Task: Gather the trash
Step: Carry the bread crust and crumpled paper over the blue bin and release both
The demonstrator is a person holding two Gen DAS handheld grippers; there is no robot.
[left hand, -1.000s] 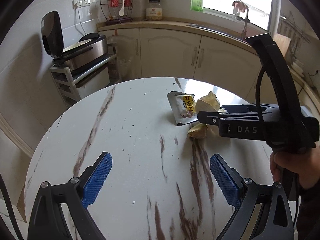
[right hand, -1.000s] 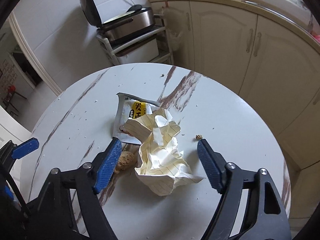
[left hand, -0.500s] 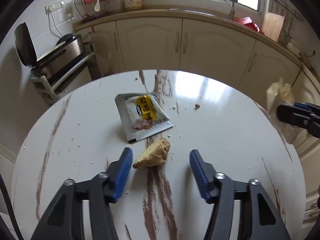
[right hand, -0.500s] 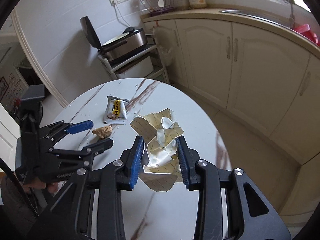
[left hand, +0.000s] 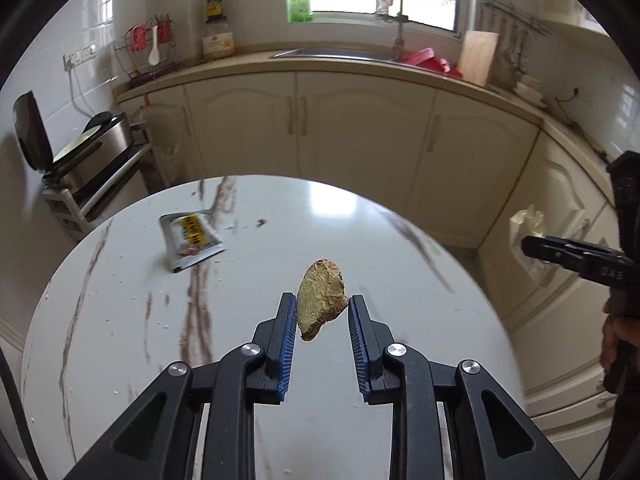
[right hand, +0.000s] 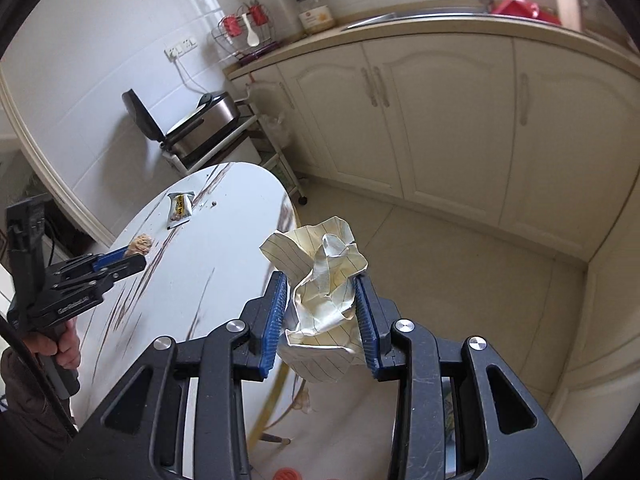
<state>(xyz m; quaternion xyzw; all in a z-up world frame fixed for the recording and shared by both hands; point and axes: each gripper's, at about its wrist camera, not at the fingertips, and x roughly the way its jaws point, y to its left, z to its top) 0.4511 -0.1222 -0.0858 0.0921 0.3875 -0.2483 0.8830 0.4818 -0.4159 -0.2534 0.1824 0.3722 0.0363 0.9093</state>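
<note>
My left gripper is shut on a brown bread crust and holds it above the round marble table. It also shows in the right wrist view with the crust. My right gripper is shut on a crumpled lined yellow paper, held off the table's right edge above the floor. The paper also shows in the left wrist view. A silver snack wrapper with a yellow label lies on the table's far left part.
A small crumb lies beyond the wrapper. Cream cabinets and a counter with a sink run behind the table. A metal appliance on a white rack stands at the left. The tiled floor lies right of the table.
My left gripper closed on the crust and lifted it off the table. My right gripper carried the paper further right, past the table edge, over the floor.
</note>
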